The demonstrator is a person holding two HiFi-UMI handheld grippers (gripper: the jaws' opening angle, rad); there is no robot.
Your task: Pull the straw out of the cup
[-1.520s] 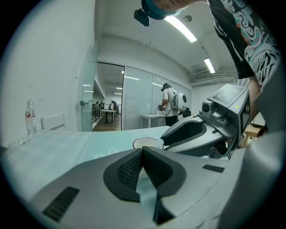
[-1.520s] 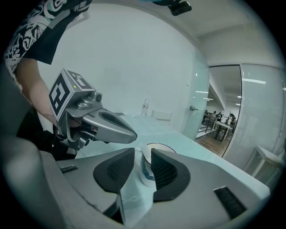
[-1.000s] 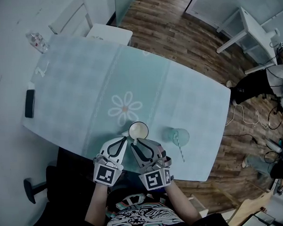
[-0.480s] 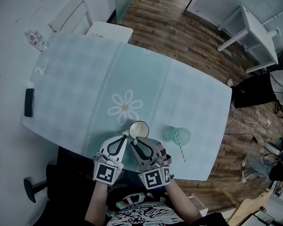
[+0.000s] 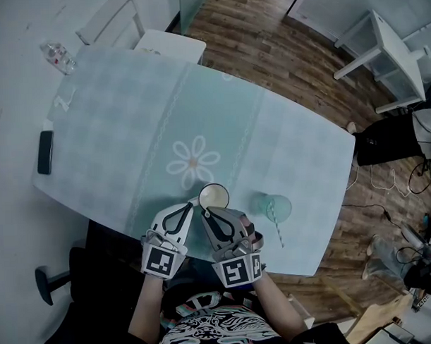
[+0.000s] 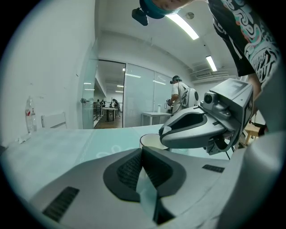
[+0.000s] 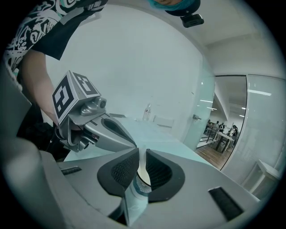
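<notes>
A white cup (image 5: 213,197) with a cream inside stands near the table's front edge. My right gripper (image 5: 205,212) has its tips at the cup's near rim. Its jaws are closing to a narrow gap (image 7: 142,152). The cup's rim and banded wall (image 7: 139,185) show in that gap, with a pale strip above them. I cannot tell what the strip is or whether the pads press on anything. My left gripper (image 5: 193,204) sits just left of the cup, tips together (image 6: 142,150) with nothing between them. To the right, a striped straw (image 5: 274,228) leans from a clear glass (image 5: 275,204).
The table (image 5: 129,121) wears a pale teal cloth with a flower print (image 5: 192,162). A dark phone (image 5: 45,152) lies at its left edge and a small bottle (image 5: 58,57) at the far left corner. A white chair (image 5: 172,46) stands behind it.
The right gripper's jaws have drawn closer together at the cup's rim. Both hands and the cup stay where they were.
</notes>
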